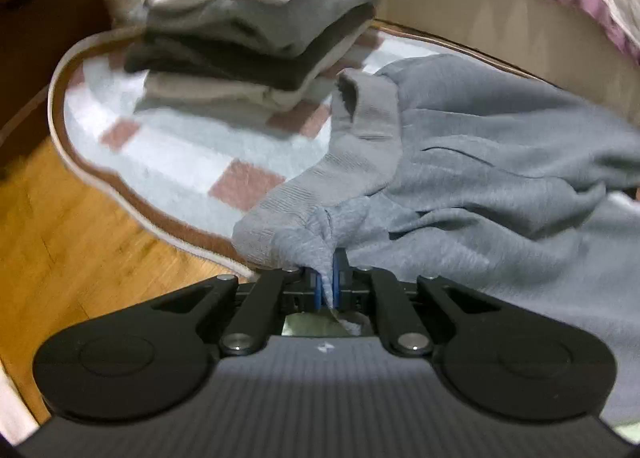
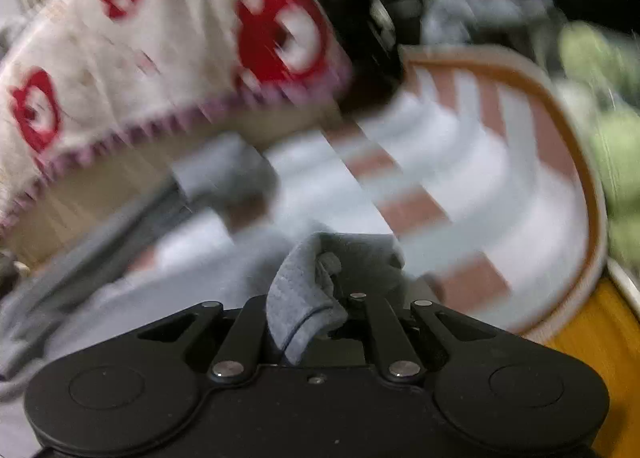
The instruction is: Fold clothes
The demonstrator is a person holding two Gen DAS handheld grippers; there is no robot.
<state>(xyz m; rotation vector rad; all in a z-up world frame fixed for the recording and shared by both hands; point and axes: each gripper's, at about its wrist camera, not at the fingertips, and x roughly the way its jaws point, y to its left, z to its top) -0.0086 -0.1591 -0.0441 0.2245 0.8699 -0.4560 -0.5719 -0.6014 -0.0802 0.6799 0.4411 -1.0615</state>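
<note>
A grey sweatshirt (image 1: 500, 162) lies crumpled across a checked rug (image 1: 180, 162), its ribbed cuff (image 1: 368, 106) pointing away from the left gripper (image 1: 328, 282), the sleeve running lengthwise from the jaws. That gripper is clamped on a pinch of the soft grey knit. The right gripper (image 2: 320, 298), in a blurred view, is closed on another fold of the sweatshirt (image 2: 296, 298). A stack of folded clothes (image 1: 260, 26) sits beyond.

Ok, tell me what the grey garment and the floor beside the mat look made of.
Grey garment: soft heathered knit, probably cotton jersey or fleece, matte; ribbed cuff and limp folds show it. Floor: glossy golden wood or wood-look laminate, with grain streaks and plank seams.
</note>
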